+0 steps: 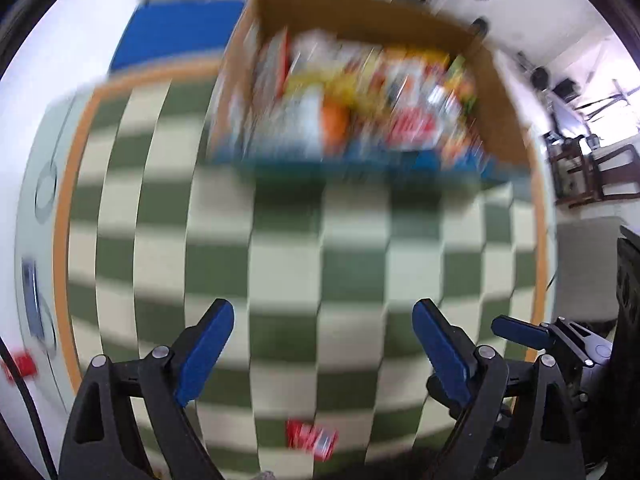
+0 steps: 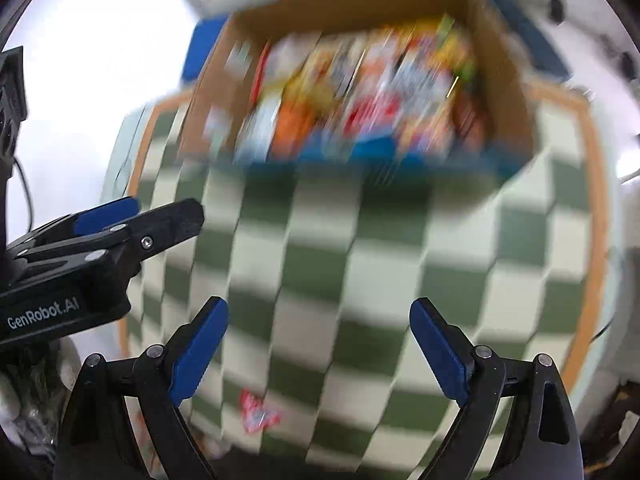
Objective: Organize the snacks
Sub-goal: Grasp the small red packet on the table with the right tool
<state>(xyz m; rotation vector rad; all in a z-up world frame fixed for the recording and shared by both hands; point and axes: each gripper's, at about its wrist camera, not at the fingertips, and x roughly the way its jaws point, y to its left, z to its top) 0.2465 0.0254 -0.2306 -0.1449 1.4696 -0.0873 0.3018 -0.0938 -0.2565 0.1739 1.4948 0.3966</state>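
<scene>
A cardboard box (image 1: 502, 92) full of several colourful snack packets (image 1: 360, 108) stands at the far side of a green-and-white checked cloth (image 1: 280, 260); it also shows in the right wrist view (image 2: 508, 92), packets (image 2: 360, 96) blurred. A small red snack packet (image 1: 312, 438) lies on the cloth near the front, also in the right wrist view (image 2: 258, 414). My left gripper (image 1: 323, 320) is open and empty above the cloth. My right gripper (image 2: 319, 318) is open and empty. Each gripper shows at the edge of the other's view, the right gripper at the right (image 1: 520, 330) and the left gripper at the left (image 2: 140, 216).
The cloth has an orange border (image 1: 62, 220) and covers a pale table. A blue object (image 1: 176, 36) lies behind the box on the left. Dark chairs (image 1: 592, 168) stand at the far right. Both views are motion-blurred.
</scene>
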